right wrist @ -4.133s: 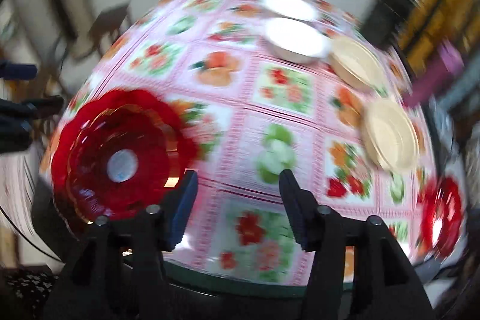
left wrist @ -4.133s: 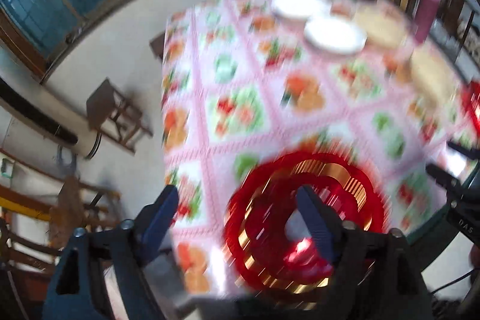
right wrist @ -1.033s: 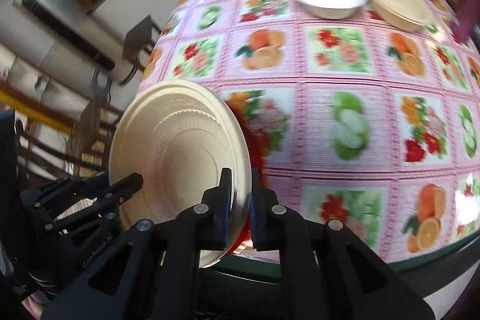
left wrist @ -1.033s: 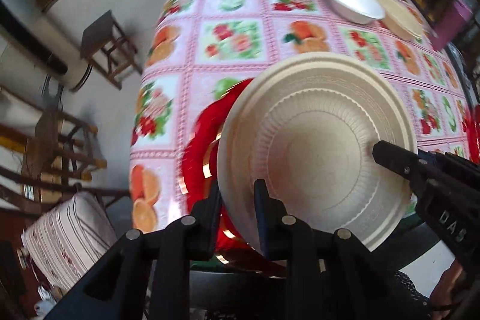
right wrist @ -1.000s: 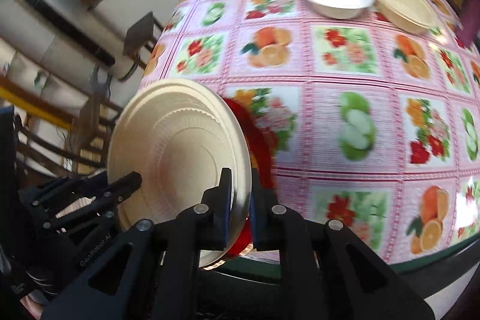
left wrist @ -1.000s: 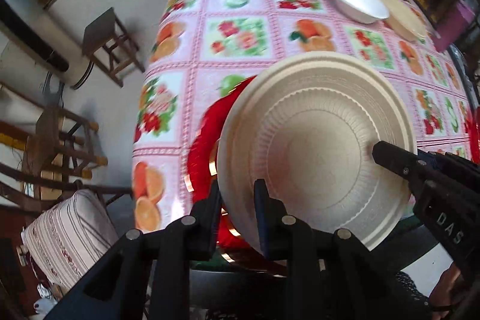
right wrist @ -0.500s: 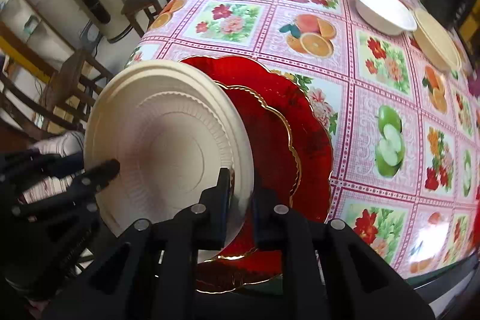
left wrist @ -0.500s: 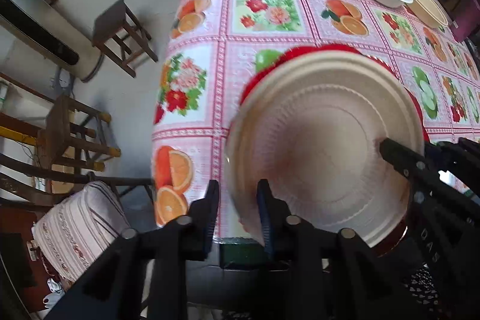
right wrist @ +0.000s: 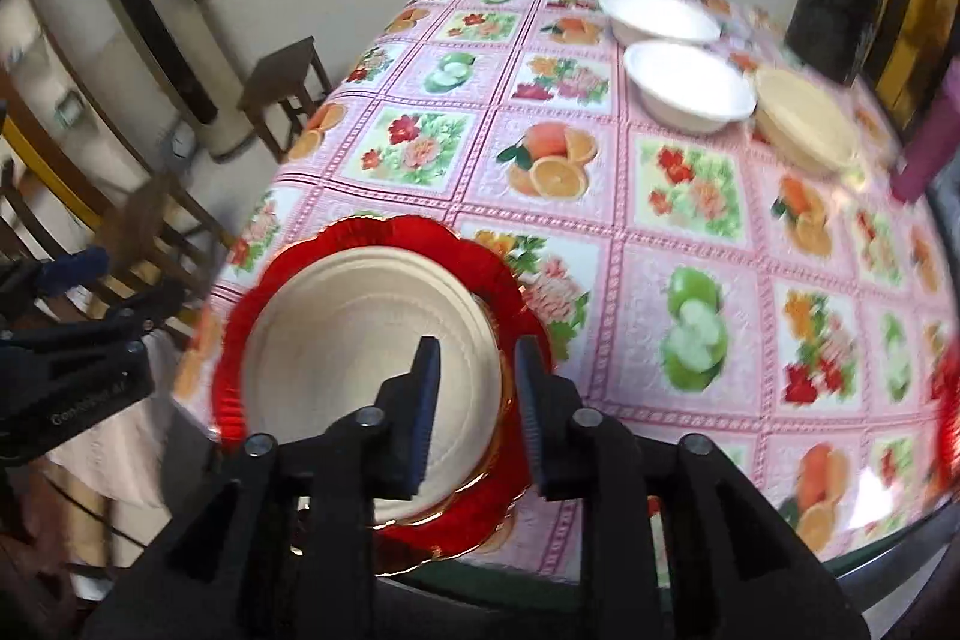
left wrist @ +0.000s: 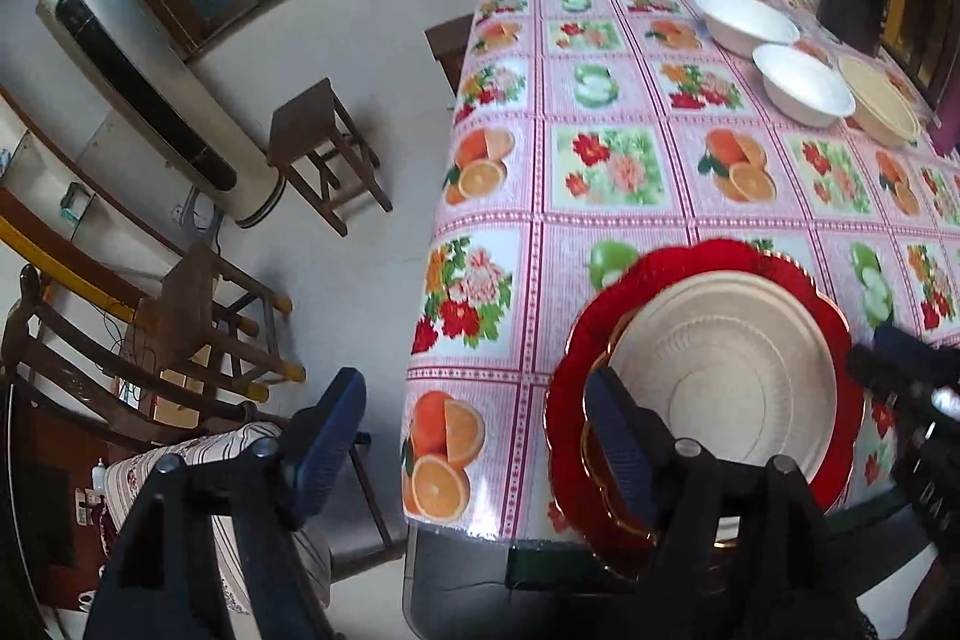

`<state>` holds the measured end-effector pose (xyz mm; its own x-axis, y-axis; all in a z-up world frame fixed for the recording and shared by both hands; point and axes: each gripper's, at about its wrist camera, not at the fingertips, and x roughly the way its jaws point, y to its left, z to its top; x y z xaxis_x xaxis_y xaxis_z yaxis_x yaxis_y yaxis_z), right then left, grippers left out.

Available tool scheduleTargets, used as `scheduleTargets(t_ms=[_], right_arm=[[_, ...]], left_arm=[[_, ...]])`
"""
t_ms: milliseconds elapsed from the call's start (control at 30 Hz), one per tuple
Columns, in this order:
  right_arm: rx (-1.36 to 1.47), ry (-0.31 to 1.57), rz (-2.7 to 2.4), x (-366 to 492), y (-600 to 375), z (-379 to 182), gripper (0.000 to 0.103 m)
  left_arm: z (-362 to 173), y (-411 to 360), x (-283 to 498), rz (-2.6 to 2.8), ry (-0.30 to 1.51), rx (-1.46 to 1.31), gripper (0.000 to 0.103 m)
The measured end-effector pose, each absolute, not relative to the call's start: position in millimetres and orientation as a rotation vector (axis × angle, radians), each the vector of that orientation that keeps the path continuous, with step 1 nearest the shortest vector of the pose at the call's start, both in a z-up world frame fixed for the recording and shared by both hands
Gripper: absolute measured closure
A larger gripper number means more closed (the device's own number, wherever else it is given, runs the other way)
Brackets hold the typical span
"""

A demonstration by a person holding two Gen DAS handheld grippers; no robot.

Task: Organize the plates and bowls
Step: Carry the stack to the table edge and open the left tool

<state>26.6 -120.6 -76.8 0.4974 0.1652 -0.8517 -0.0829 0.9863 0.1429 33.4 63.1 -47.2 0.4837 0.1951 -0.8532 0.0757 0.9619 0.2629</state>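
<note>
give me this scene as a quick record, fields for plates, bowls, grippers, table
cream plate: lying on the red plate, released
red plate: at the near table edge, partly overhanging it
white bowls: two, side by side at the far end
cream bowl: right of the white bowls
left gripper: open, wide
right gripper: open, straddling the cream plate's rim
tablecloth: pink, fruit and flower squares
</note>
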Motion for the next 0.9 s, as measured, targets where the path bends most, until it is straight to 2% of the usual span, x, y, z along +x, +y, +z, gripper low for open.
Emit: scheduleTargets(t_ms=[200, 300, 467, 633, 900], right_arm=[[0.103, 1.015, 0.153, 21.6, -121.9, -76.9, 0.073], [0.124, 1.011, 0.094, 22.5, -133.5, -78.3, 0.064], [0.148, 1.001, 0.059, 23.4, -142.2, -79.9, 0.061], [0.133, 0.979, 0.076, 22.0, -139.8, -73.5, 0.05], [0.119, 0.963, 0.09, 18.5, -137.2, -69.0, 0.048]], left_arm=[[-39.5, 69.7, 35.0, 0.112, 1.035, 0.236, 0.019], [-40.0, 71.6, 35.6, 0.118, 1.038, 0.218, 0.018], [-39.8, 69.1, 34.5, 0.115, 1.035, 0.222, 0.016], [-36.8, 64.1, 32.3, 0.111, 1.015, 0.235, 0.015], [-35.3, 55.6, 33.0, 0.095, 1.005, 0.239, 0.014]])
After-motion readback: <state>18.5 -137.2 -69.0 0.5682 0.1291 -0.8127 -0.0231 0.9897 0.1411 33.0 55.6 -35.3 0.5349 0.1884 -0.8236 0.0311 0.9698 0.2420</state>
